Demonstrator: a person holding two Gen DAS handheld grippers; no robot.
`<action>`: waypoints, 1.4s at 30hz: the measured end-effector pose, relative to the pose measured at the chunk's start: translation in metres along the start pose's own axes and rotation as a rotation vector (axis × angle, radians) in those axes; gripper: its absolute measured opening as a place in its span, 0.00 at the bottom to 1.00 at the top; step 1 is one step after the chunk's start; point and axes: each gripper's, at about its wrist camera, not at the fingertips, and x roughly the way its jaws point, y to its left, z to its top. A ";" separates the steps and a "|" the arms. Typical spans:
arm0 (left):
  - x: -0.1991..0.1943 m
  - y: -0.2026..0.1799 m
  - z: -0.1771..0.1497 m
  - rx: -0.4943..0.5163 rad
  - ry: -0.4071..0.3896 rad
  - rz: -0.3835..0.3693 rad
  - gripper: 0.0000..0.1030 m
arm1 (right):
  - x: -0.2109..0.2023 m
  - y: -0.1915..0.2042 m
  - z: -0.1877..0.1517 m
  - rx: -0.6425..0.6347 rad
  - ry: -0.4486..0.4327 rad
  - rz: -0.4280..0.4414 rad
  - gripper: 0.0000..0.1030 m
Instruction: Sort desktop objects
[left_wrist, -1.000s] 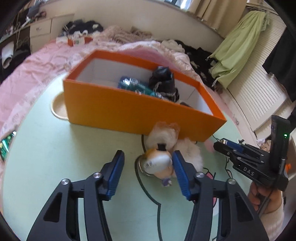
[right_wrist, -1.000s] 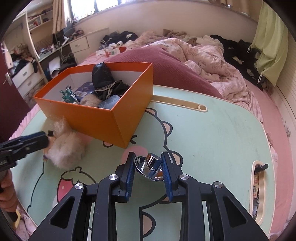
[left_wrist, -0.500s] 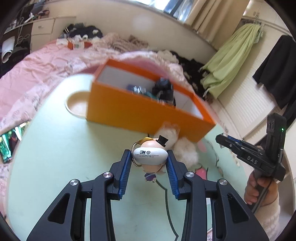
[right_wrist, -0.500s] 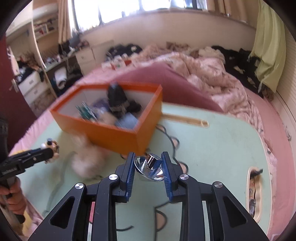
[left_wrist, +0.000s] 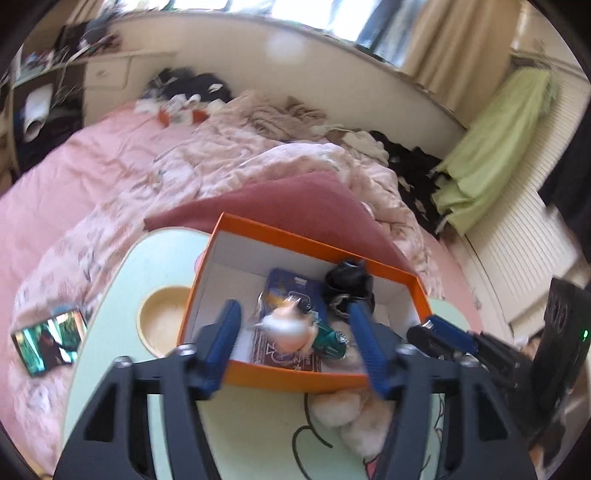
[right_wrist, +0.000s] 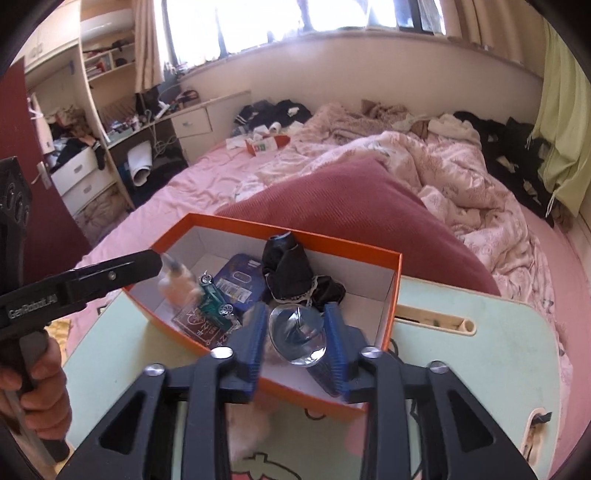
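Over the green lap table (left_wrist: 110, 369), both grippers' jaws have just been opening above the orange box (right_wrist: 391, 295), left gripper (left_wrist: 295, 332) freeing the keychain toy (left_wrist: 291, 328), right gripper (right_wrist: 295, 332) the chrome piece (right_wrist: 297, 339); either may bounce out.

Your bench (right_wrist: 480, 332) sits on the bed (right_wrist: 207, 184), and the box (right_wrist: 391, 295) stands at the bench's twelve o'clock edge. In the box, the dark cloth (right_wrist: 295, 273) lies at twelve, the flat packet (right_wrist: 240, 280) at ten. A fluffy toy (left_wrist: 354, 417) lies on the bench against the box's six o'clock wall. A phone (left_wrist: 48, 341) rests on the bed at nine.
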 end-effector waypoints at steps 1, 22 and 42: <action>-0.003 0.001 -0.004 -0.008 -0.018 -0.017 0.62 | -0.001 0.000 -0.001 0.003 -0.004 -0.003 0.48; -0.051 -0.030 -0.136 0.276 0.006 0.074 0.76 | -0.052 0.007 -0.108 -0.006 0.120 -0.022 0.81; -0.034 -0.033 -0.164 0.404 0.035 0.180 0.93 | -0.035 0.001 -0.134 -0.016 0.194 -0.105 1.00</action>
